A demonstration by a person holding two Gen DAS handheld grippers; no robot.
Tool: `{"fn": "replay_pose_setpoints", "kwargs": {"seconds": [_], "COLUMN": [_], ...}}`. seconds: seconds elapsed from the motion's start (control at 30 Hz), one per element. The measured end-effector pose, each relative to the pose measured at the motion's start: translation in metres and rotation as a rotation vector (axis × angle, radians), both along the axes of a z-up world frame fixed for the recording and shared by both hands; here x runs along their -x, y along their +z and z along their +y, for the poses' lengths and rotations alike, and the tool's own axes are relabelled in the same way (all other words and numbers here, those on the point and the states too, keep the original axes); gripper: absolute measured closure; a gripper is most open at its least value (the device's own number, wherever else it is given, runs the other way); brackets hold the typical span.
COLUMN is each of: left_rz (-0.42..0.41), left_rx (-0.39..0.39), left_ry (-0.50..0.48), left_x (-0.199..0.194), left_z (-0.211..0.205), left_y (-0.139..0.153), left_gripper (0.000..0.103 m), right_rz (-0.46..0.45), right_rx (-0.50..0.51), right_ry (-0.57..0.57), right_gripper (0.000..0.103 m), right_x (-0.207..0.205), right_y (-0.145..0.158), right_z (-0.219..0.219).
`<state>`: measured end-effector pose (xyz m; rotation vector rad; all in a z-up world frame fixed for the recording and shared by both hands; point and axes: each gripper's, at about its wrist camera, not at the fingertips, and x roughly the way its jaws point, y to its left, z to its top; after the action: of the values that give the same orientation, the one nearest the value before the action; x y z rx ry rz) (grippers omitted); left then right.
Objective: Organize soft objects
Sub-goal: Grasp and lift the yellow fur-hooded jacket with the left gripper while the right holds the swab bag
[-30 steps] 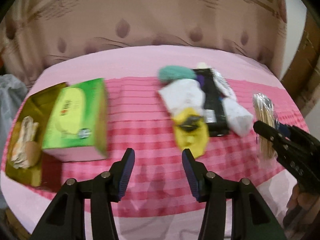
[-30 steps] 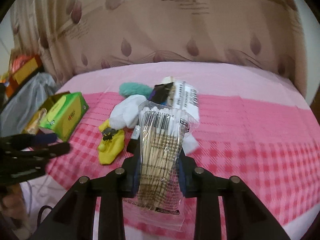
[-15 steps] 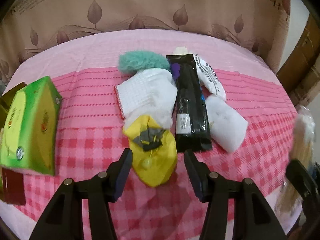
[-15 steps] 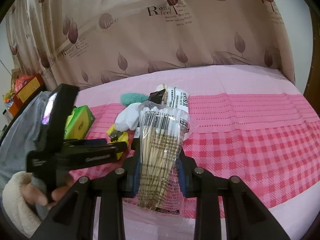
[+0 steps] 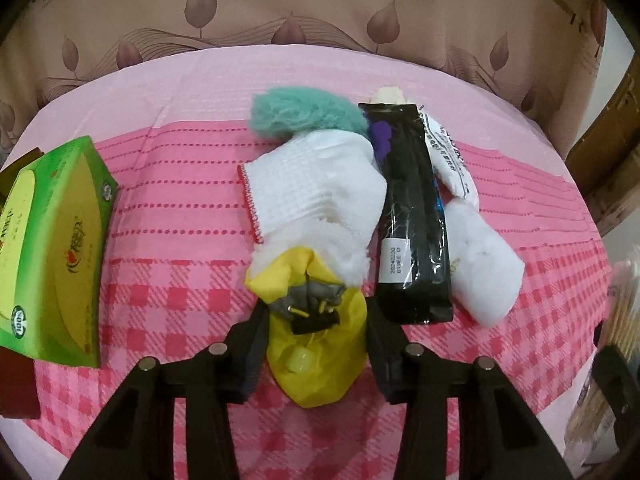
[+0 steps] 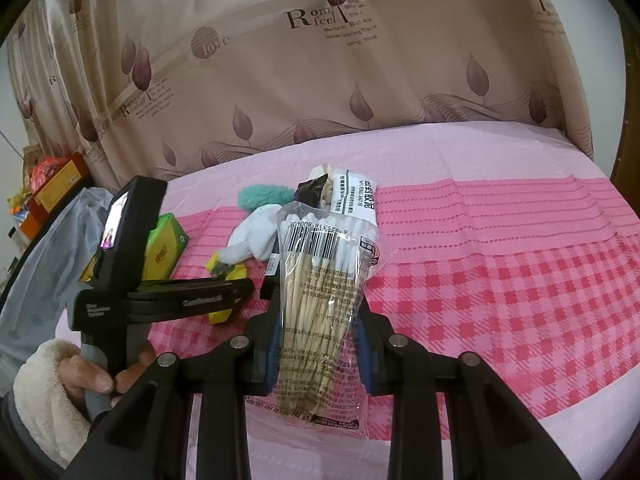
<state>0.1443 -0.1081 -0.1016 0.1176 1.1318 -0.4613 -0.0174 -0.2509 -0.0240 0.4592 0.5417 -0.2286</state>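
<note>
Cotton-swab bag (image 6: 320, 300) — barcode up — between closed jaws.

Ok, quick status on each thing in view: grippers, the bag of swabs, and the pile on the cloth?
Left gripper: open, fingers either side of the yellow pouch.
Right gripper: shut on the cotton swab bag, bag upright.
White sock: lying flat, overlapping the pouch's top.
Black packet: flat beside the sock.
Green tissue box: lying closed.
</note>
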Motion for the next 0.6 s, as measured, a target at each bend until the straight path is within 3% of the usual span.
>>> {"fn": "replay_pose_setpoints", "kwargs": {"seconds": [0.6], "left_rz": [-0.072], "left_rx": [0.002], "left_ry": [0.004], "left_x": [0.026], "left_z": [0.034], "left_y": [0.042], "left_gripper": [0.061], "right_rz": [0.043], "right_rx": [0.019], "right_ry": [-0.018], "right_gripper": [0.075], "right_x": [-0.006], "right_y": [-0.009], "right_z": [-0.003]}}
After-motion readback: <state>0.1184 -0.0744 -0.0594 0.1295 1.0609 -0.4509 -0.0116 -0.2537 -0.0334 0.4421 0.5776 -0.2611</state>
